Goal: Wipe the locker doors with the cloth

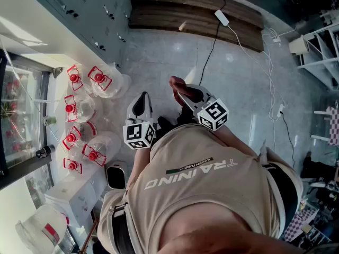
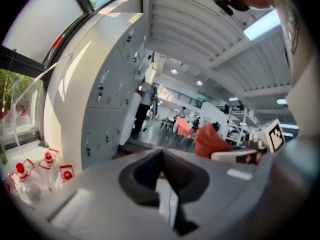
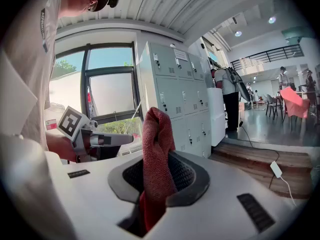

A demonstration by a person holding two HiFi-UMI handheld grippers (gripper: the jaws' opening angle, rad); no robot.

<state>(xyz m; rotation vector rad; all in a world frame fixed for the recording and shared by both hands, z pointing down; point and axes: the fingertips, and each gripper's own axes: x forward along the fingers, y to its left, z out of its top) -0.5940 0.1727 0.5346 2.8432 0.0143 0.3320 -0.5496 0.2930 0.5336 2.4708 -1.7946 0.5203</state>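
Observation:
Grey lockers (image 1: 79,4) run along the top left of the head view, some way ahead of both grippers. They also stand in the right gripper view as lockers (image 3: 180,94) and in the left gripper view as lockers (image 2: 110,109). My right gripper (image 1: 183,89) is shut on a red cloth (image 1: 177,82). The cloth (image 3: 156,144) sticks up between that gripper's jaws. My left gripper (image 1: 143,98) hangs beside it to the left, shut and holding nothing; its jaws meet in the left gripper view (image 2: 162,156). Neither gripper touches the lockers.
Several water jugs with red caps (image 1: 79,110) crowd the floor on the left, below the window. A wooden step (image 1: 196,15) lies ahead with a white power adapter (image 1: 221,17) and its cable. White shelving (image 1: 323,46) stands on the right. A person (image 3: 227,94) stands by the far lockers.

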